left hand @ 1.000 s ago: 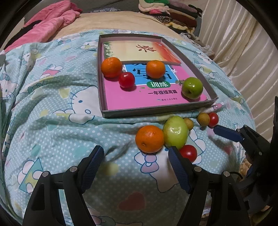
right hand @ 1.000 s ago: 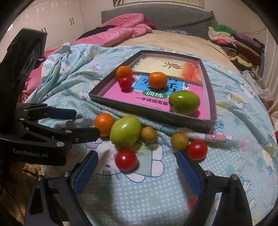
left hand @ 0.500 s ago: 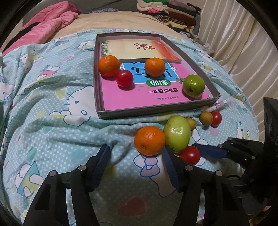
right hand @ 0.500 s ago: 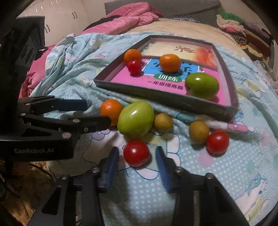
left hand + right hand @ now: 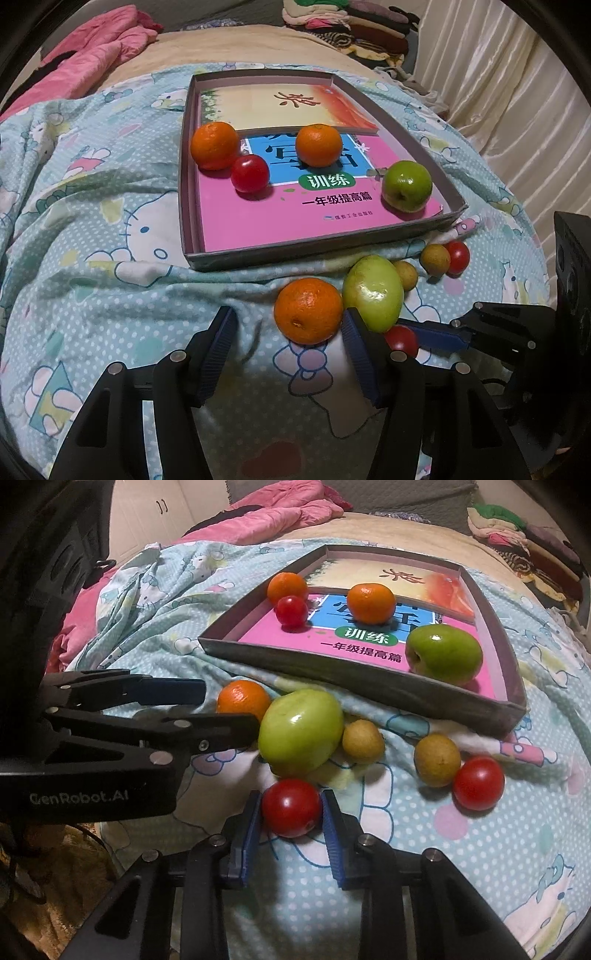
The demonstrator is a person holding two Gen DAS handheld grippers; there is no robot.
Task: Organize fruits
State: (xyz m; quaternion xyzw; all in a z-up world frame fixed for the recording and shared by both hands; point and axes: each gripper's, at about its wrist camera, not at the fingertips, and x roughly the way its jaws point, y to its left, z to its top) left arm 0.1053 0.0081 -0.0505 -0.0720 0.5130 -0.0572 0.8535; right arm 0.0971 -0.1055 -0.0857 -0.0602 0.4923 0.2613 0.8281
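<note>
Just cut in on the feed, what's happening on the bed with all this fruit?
Fruit is being sorted into the box tray on the bedspread. The right tool has closed on a red tomato lying on the quilt. The left tool is open, reaching around the loose orange next to a green fruit. Four fruits sit in the tray; six remain outside.

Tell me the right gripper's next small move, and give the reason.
Probably lift straight up. The right gripper has its blue pads against both sides of the red tomato, which still sits on the bedspread just in front of the large green fruit. Rising first should clear that fruit before carrying the tomato over the wall of the tray.
</note>
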